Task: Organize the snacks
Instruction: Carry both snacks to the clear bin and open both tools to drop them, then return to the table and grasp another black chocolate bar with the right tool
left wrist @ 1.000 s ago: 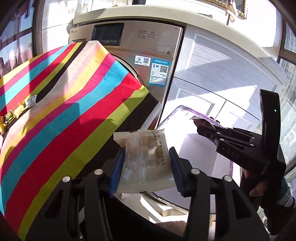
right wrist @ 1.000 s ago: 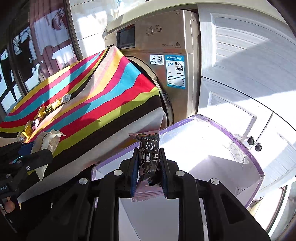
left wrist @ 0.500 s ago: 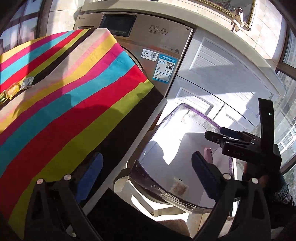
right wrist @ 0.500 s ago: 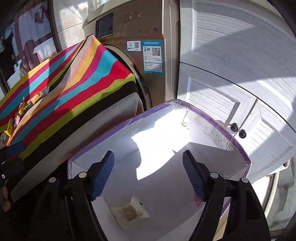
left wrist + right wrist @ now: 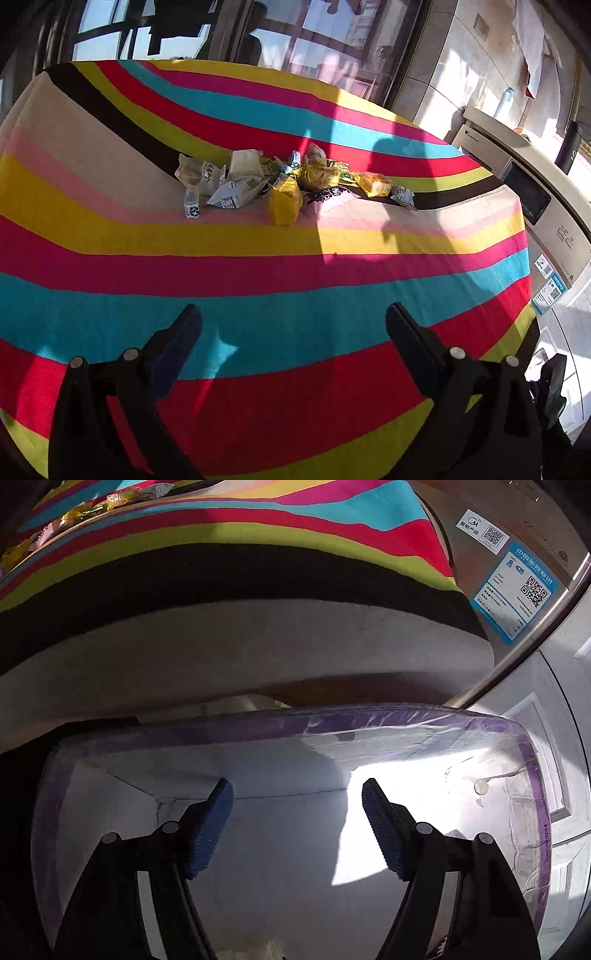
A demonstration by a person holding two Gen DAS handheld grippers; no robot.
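Left wrist view: the left gripper [image 5: 293, 325] hung over the near edge of the striped tablecloth [image 5: 258, 280], jaws just spread wide, nothing between them. The snack packets [image 5: 291, 181] sat heaped toward the far edge, well apart from the fingers. My worry was the pile: the wrappers overlapped, so a grab at the yellow packet [image 5: 283, 201] could pinch two at once or flick a neighbour off the cloth.

Right wrist view: the right gripper [image 5: 297, 823] pointed down into the white box with the purple rim [image 5: 369, 716], jaws parted, having just narrowed a little, and empty. The box sat just below the table's edge beside the washing machine [image 5: 517, 583]. Lifting out carelessly could've clipped the rim and shoved the box.
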